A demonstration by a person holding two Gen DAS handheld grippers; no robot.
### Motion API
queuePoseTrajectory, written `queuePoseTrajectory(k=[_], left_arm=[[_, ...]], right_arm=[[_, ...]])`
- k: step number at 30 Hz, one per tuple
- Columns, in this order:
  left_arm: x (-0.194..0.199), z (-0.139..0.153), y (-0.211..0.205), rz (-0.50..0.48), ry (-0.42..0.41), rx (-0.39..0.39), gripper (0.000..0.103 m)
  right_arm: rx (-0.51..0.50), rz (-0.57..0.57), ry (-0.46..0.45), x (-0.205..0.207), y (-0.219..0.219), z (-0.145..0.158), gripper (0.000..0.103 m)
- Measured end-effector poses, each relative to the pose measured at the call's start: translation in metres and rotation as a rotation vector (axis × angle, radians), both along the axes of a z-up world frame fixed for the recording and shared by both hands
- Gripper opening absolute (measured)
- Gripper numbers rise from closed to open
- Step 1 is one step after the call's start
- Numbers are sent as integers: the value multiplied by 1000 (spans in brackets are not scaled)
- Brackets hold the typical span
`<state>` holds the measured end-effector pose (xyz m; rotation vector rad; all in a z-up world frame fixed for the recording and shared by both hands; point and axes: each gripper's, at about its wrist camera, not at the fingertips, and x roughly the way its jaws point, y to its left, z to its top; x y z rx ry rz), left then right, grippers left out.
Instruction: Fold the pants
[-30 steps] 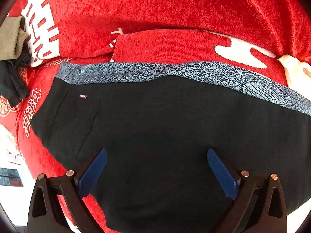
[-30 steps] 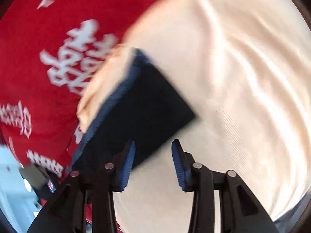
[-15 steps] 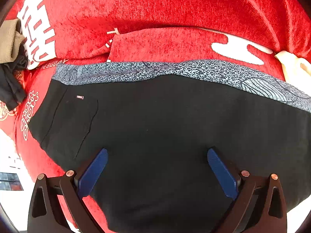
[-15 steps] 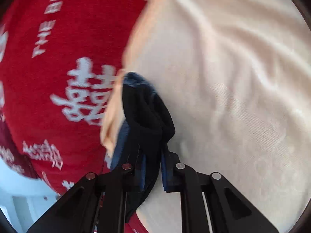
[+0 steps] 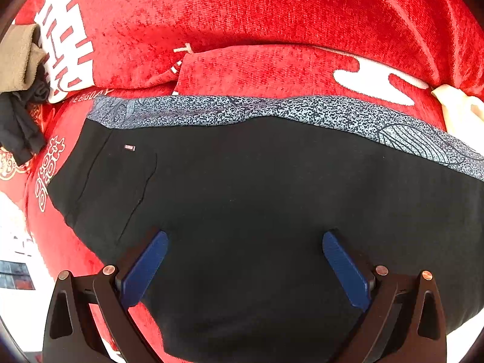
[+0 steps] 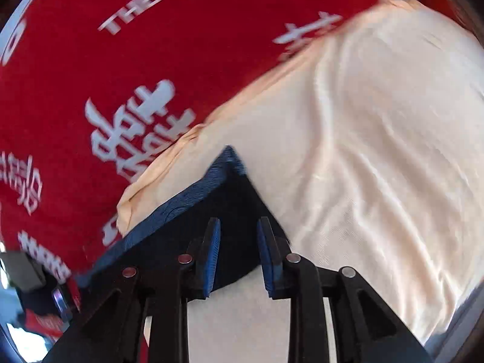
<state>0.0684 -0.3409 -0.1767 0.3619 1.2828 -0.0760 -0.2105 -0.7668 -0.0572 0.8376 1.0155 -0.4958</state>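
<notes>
Black pants (image 5: 257,196) with a grey patterned side stripe (image 5: 272,110) lie flat across the red cover. My left gripper (image 5: 243,269) is open, its jaws wide apart and low over the black cloth, holding nothing. In the right wrist view a corner of the pants (image 6: 230,199), with its blue-grey edge, lies on a cream cloth (image 6: 378,151). My right gripper (image 6: 239,248) is partly open over that corner; the cloth lies between the pads but is not pinched.
A red plush cover with white lettering (image 5: 242,30) lies under everything. A tan cloth (image 5: 18,57) and a dark garment (image 5: 18,127) sit at the far left. The cream cloth also shows at the right edge (image 5: 459,109).
My right gripper was shut on the pants corner half a second ago; now its jaws are apart and the corner lies spread on the cream cloth. The left gripper has barely moved.
</notes>
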Motion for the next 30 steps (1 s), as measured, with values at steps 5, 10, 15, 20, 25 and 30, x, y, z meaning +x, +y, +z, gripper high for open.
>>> queuePoseTrajectory(k=[5, 10, 15, 20, 25, 30], left_arm=[[-1, 1, 0, -14, -2, 0, 103], [-1, 1, 3, -19, -3, -17, 103], [-2, 8, 6, -42, 45, -15, 103], [-9, 32, 32, -123, 53, -48, 103], [6, 43, 78, -136, 57, -74, 103], [36, 28, 114, -175, 7, -37, 103]], right_arm=[[41, 210, 106, 85, -5, -75, 28], [-98, 52, 136, 73, -47, -80, 15], [-6, -42, 147, 44, -46, -58, 25], [132, 72, 2, 37, 48, -28, 29], [368, 229, -59, 68, 184, -49, 37], [566, 309, -93, 111, 303, -90, 36]])
